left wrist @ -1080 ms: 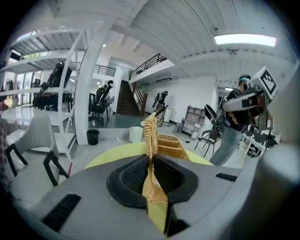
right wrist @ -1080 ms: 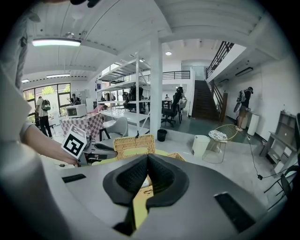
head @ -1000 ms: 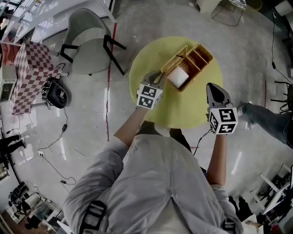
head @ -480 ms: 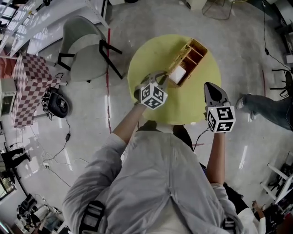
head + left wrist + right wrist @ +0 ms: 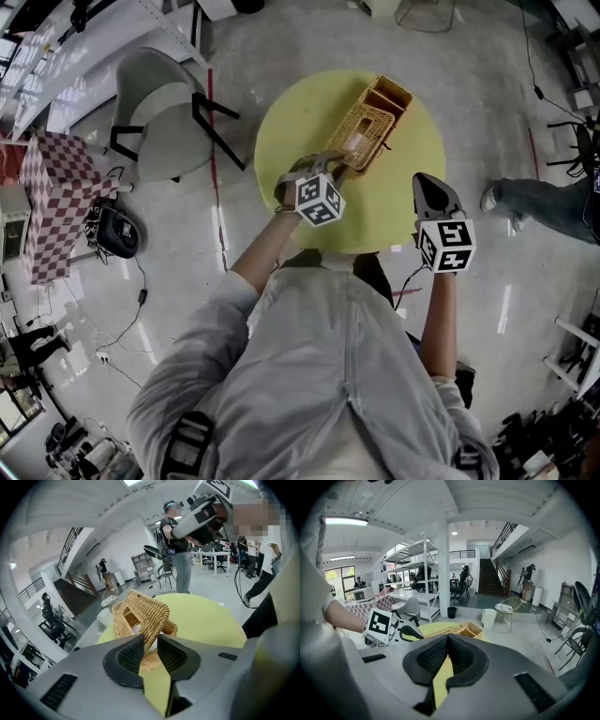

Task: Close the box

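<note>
Head view: rectangular woven wicker box lying slantwise on the round yellow table, towards its far side. The left gripper meets the near end of the box, where the woven wicker lid lies slanted over the nearer part. The right gripper hovers over the table's near right edge, well apart from the box.

Left gripper view: the left gripper has its jaws a little apart; they have just been opening. The lid's free edge stands between the pads, tilted above the box. The grip looks slack rather than clamped.

Right gripper view: the right gripper has its jaws closed together at the tips, with nothing between them. Beyond them, the box rests on the table, with the left gripper at its left end.
</note>
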{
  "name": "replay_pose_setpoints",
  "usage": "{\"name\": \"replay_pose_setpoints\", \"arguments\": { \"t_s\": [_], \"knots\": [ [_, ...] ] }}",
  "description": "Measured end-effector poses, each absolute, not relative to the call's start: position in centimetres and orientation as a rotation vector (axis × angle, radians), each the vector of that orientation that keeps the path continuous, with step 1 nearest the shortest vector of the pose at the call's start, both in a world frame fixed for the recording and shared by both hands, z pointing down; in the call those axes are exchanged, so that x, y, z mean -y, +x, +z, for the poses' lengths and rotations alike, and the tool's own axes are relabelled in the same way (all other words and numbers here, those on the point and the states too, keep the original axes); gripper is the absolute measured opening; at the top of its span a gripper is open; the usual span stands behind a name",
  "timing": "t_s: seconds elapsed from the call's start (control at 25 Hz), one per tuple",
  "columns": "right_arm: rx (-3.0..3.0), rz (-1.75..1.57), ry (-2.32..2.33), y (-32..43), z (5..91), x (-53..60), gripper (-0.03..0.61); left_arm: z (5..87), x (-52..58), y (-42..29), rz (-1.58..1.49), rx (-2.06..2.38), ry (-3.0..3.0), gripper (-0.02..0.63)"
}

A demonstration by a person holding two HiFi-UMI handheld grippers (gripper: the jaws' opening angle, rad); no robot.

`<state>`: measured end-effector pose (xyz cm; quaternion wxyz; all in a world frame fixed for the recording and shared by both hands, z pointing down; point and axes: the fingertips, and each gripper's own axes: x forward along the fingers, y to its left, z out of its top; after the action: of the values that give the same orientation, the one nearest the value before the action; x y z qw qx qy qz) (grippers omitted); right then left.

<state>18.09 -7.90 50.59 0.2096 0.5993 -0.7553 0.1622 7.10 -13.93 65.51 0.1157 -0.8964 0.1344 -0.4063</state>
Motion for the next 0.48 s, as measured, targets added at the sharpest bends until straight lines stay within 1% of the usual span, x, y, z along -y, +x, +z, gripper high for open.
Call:
{"name": "replay_pose_setpoints", "arguments": {
  "t_s": [0.48],
  "knots": [
    [2.088,0.475,1.69,18.9,51.0,7.0,0.02,68.3,12.5,7.9,-1.421,-0.134,-2.541,0.13]
  ]
}}
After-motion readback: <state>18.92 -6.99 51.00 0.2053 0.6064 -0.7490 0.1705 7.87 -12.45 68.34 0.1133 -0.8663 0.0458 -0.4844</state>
